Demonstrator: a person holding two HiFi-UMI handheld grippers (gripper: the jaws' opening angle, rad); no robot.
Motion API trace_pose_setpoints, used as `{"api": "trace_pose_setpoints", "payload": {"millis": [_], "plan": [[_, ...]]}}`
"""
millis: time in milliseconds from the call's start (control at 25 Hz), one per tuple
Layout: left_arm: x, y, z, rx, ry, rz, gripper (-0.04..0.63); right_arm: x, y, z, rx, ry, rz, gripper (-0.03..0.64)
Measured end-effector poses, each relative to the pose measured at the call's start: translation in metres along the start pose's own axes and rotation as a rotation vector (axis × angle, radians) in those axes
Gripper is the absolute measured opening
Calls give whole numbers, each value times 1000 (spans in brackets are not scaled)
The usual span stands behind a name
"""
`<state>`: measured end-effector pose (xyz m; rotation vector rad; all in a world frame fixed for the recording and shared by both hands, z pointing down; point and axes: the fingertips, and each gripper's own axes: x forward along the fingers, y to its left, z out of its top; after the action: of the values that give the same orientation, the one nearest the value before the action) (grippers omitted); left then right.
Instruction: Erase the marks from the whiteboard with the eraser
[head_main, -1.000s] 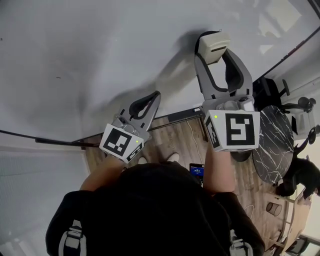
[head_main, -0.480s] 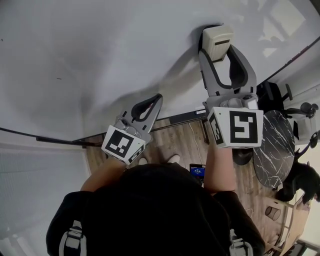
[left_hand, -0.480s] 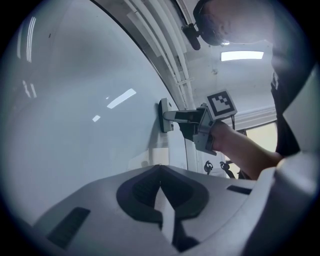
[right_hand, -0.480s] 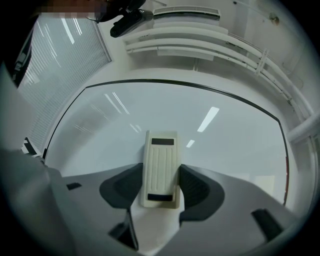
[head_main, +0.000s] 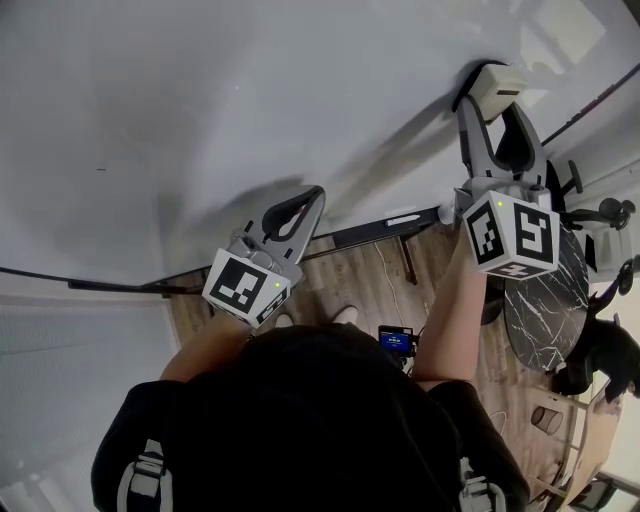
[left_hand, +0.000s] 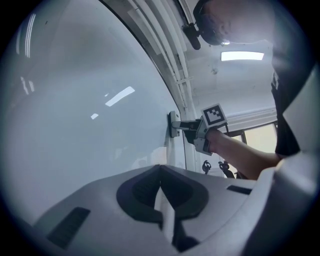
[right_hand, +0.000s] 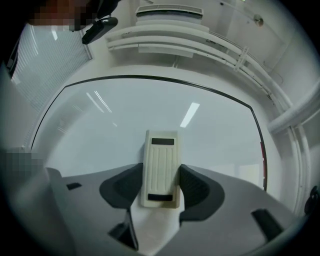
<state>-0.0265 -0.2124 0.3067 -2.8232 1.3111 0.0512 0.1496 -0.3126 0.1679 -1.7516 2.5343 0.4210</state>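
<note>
In the head view, the person's dark-clad shoulders (head_main: 300, 420) fill the bottom of the frame, with a strip of wooden floor (head_main: 350, 280) showing just above them. The left tool (head_main: 316, 192) sits at centre left, its jaws closed together with nothing between them. Its own view shows the two dark pads meeting at the lower centre (left_hand: 161, 167), held just off the whiteboard (left_hand: 75, 125).

Farther up, at the upper right of the head view, the right tool (head_main: 498, 105) reaches out on an extended forearm. Its jaws are clamped on the sides of the cream eraser (head_main: 497, 85). In the right gripper view, the ribbed eraser (right_hand: 161, 155) stands lengthwise between the pads of that tool (right_hand: 161, 170), near the middle of the frame. The left gripper view shows the eraser (left_hand: 174, 124) pressed flat against the board.

Beyond both tools, the whiteboard (head_main: 250, 100) spans the top of the head view, with one small dark speck (head_main: 100, 169) at its left.
</note>
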Motion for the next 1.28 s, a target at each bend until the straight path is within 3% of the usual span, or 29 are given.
{"api": "trace_pose_setpoints", "payload": {"millis": [320,600,760,1000,1280], "plan": [[5,-5,-7,-3,12,-15,5,-3,-59,-33,53,47,-94,230],[13,-9,-10,-7,16,-45,5,-23,-66,-28,24,21,-102,229],[19,-17,-7,-4,16,-77,5,-44,-53,-24,2,18,-42,230],[24,-29,-11,-2,12,-129,5,-70,-11,-41,103,18,105,230],[28,-38,-22,3,17,-178,5,-94,23,-80,152,58,201,230]]}}
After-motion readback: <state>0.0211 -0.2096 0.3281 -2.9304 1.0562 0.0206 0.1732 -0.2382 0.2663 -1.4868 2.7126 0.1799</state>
